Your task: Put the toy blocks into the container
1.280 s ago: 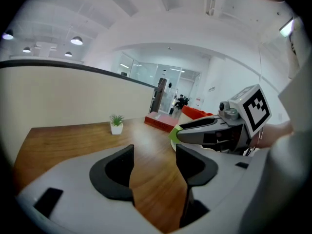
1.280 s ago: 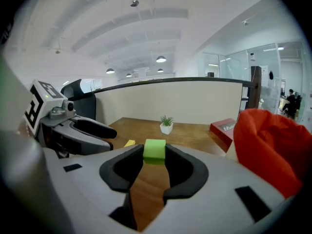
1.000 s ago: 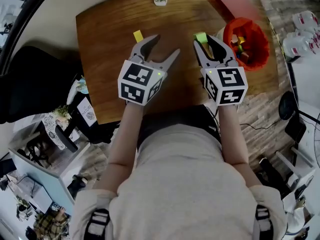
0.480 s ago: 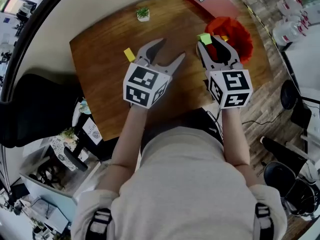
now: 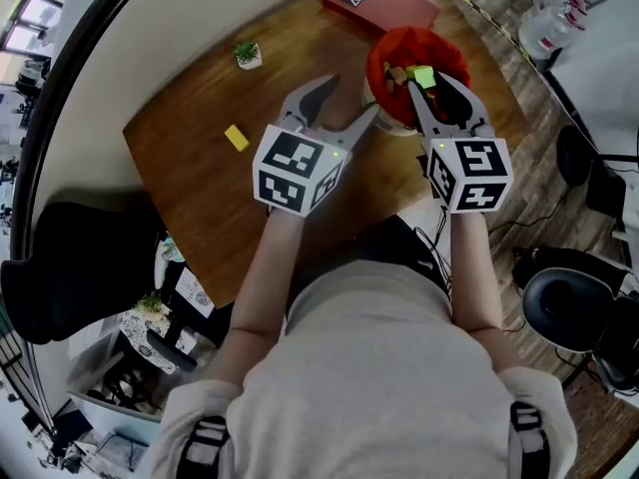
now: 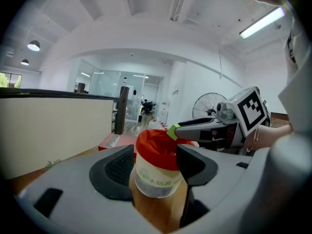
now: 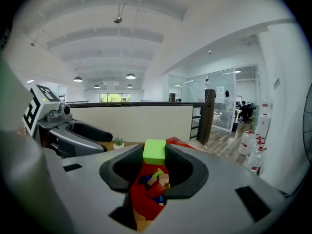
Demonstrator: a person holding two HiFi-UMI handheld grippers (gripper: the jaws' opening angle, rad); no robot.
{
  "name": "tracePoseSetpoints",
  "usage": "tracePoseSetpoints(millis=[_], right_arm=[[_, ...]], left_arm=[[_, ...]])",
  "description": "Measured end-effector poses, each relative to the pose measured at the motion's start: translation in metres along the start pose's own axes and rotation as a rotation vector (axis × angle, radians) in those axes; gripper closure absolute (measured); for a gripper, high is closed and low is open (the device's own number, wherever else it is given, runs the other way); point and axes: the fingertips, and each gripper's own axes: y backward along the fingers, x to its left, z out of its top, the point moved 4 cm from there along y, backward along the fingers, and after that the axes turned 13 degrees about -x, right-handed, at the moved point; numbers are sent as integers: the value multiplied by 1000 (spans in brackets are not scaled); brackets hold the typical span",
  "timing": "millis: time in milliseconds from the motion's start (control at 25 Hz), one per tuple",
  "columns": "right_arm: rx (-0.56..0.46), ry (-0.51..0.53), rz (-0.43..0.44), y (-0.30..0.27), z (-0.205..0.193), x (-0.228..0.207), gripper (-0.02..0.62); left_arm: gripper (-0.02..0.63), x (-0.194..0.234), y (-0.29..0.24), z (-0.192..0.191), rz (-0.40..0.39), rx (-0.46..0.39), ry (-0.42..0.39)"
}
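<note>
- Grips green block (image 7: pixel 154 150) in right tongs (image 5: pixel 427 78) above red-lined container (image 6: pixel 155 178), ready for dropping.
- Holds left tongs (image 5: pixel 349 98) released, empty, just beside container, perhaps to steady it.
- Leaves yellow block (image 5: pixel 237 138) on counter (image 5: pixel 200 178), well apart.

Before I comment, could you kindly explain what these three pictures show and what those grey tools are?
A person holds a grey two-jaw gripper in each hand; the marker cubes belong to them. One picture looks down from a head camera; the other two ride on the grippers. On the brown wooden table are a small yellow block, a potted plant, a red box and a white tub lined in red, holding blocks. The right gripper pinches a light green block over the tub; the left gripper is open and empty.
</note>
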Motion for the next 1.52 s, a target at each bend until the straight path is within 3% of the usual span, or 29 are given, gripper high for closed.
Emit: tracePoseSetpoints(millis=[360, 920, 1240, 1520], right_arm=[[11, -11, -73, 18, -8, -30, 445], [-50, 7, -101, 18, 3, -29, 436], [-52, 6, -67, 12, 4, -18, 431], [-65, 12, 26, 1, 10, 11, 431]], left_arm=[[336, -28, -28, -1, -81, 25, -12], [336, -25, -19, -3, -53, 32, -8], [336, -16, -10, -4, -24, 26, -3], [336, -5, 6, -6, 31, 19, 2]])
